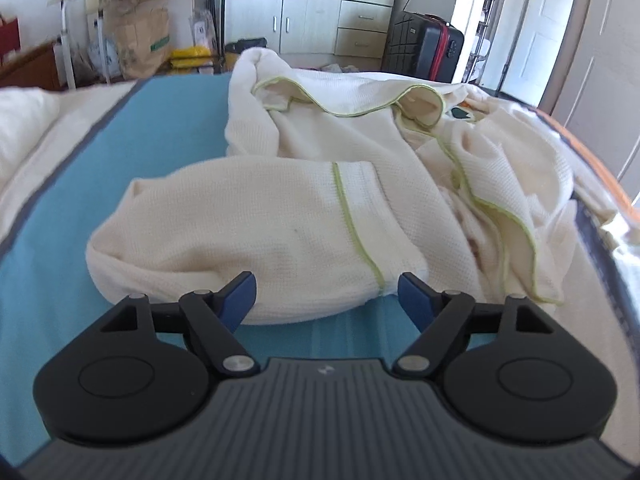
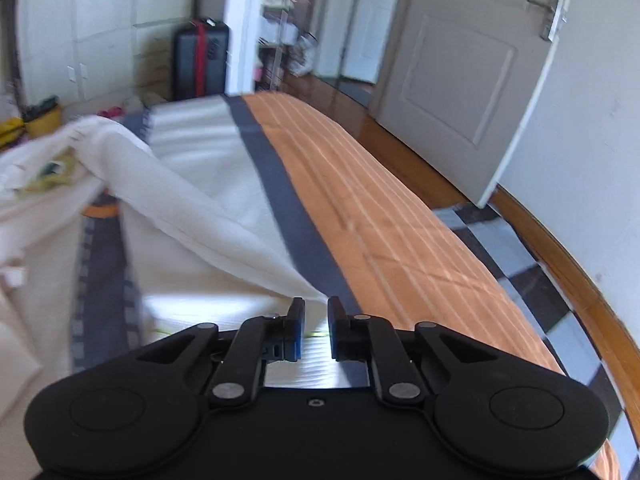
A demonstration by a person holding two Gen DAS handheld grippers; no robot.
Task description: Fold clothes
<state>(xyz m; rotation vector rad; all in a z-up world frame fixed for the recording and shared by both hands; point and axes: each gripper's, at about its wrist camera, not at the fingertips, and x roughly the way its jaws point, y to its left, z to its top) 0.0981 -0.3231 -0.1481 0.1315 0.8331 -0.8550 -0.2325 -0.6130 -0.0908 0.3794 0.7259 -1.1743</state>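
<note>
A cream waffle-knit garment [image 1: 320,136] with green trim lies rumpled on the blue bed cover [image 1: 140,140]. One sleeve [image 1: 248,216] stretches flat toward the camera. My left gripper [image 1: 327,292] stands open and wide, the sleeve's near edge lying between its blue pads [image 1: 240,294] without being pinched. In the right wrist view the same garment [image 2: 192,216] rises off the bed in a taut ridge that ends at my right gripper [image 2: 317,312]. Its jaws stand a narrow gap apart, shut on the cloth's edge. A green trim line shows in that gap.
The bed cover has grey and orange stripes [image 2: 380,220], and its right edge drops to a checkered rug [image 2: 520,264] and wood floor. A white door [image 2: 460,92] stands ajar. A dark suitcase [image 1: 424,52], cabinets and bags stand beyond the bed. A pillow [image 1: 20,120] lies far left.
</note>
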